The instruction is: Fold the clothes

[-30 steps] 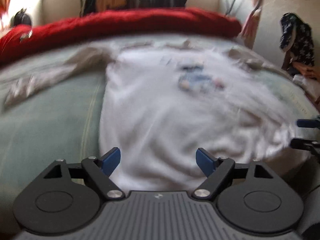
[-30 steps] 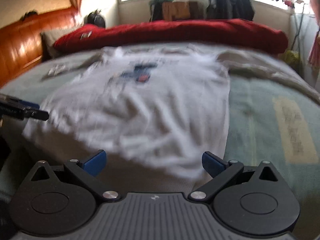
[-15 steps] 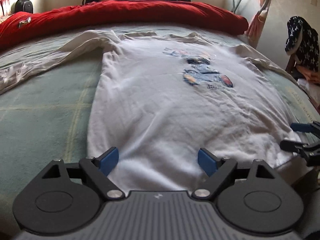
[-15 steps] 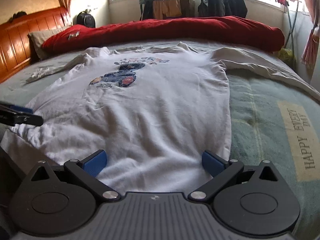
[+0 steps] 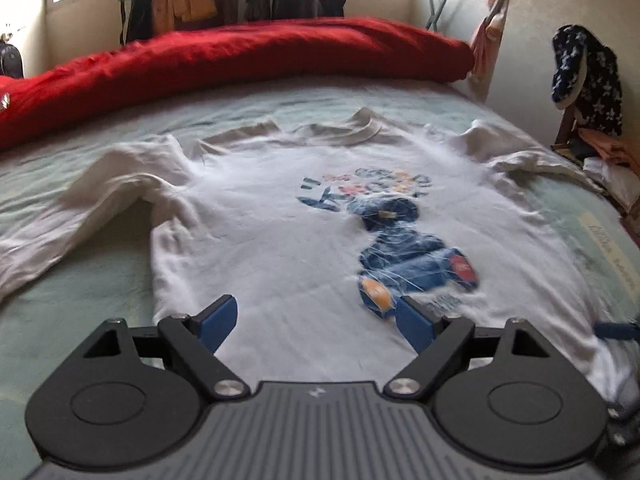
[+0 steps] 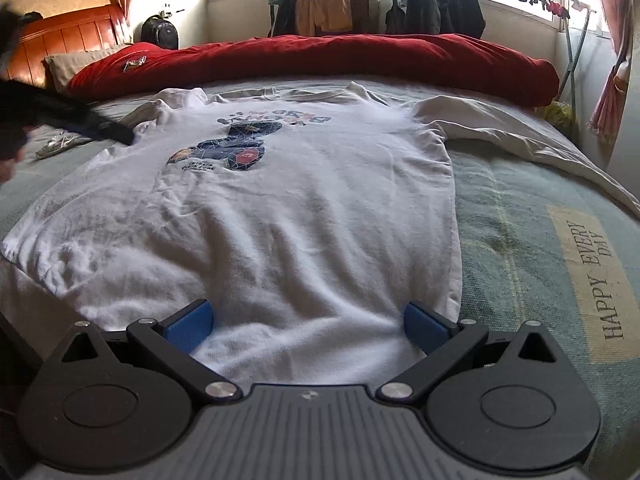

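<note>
A white long-sleeved shirt (image 5: 280,232) (image 6: 312,216) with a blue printed figure (image 5: 404,248) lies face up, spread flat on the green bedspread. Its sleeves stretch out to either side (image 5: 80,216) (image 6: 520,140). My left gripper (image 5: 316,320) hovers open over the shirt's body, just left of the print, with nothing between its blue pads. In the right wrist view one of its black fingers (image 6: 100,126) reaches in near the shirt's left armpit. Over the hem near the bed's front edge, my right gripper (image 6: 307,326) stands open and holds nothing.
A red duvet (image 6: 320,60) lies rolled along the far side of the bed. A wooden headboard (image 6: 68,36) and pillow are at the left. A chair with a star-patterned garment (image 5: 584,76) and a stack of clothes stands right of the bed.
My left gripper has travelled from the hem up over the shirt toward the print and left armpit. The right gripper has stayed at the hem. Both stay open.
</note>
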`<state>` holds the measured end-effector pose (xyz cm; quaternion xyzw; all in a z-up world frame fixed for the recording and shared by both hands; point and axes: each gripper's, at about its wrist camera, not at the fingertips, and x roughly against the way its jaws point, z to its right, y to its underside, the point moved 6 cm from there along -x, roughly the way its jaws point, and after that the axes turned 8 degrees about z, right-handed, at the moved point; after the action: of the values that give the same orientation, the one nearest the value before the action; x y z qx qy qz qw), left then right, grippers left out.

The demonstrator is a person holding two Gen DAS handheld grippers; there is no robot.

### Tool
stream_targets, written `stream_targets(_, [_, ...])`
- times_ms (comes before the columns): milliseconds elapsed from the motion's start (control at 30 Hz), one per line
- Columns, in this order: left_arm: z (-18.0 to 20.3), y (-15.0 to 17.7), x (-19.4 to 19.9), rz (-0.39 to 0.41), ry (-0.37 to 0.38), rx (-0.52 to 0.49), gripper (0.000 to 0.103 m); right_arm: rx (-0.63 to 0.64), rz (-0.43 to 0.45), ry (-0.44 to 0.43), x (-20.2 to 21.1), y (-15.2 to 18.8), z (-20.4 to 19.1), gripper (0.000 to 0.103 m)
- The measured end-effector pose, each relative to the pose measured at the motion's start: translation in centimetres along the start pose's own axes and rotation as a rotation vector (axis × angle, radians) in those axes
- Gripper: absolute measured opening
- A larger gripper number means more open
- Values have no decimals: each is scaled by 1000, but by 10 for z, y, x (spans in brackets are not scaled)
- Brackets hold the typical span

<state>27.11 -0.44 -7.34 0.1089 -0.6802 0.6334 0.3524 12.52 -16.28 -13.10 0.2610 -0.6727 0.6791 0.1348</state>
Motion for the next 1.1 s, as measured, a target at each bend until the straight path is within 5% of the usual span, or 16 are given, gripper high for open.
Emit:
stream_targets(100, [-3, 18, -18, -58, -9, 14, 86, -2, -21, -4, -1, -2, 1, 103])
stream_targets(1100, [-8, 83, 58, 21, -7, 77, 89, -59, -135, 54, -8, -26, -7, 103])
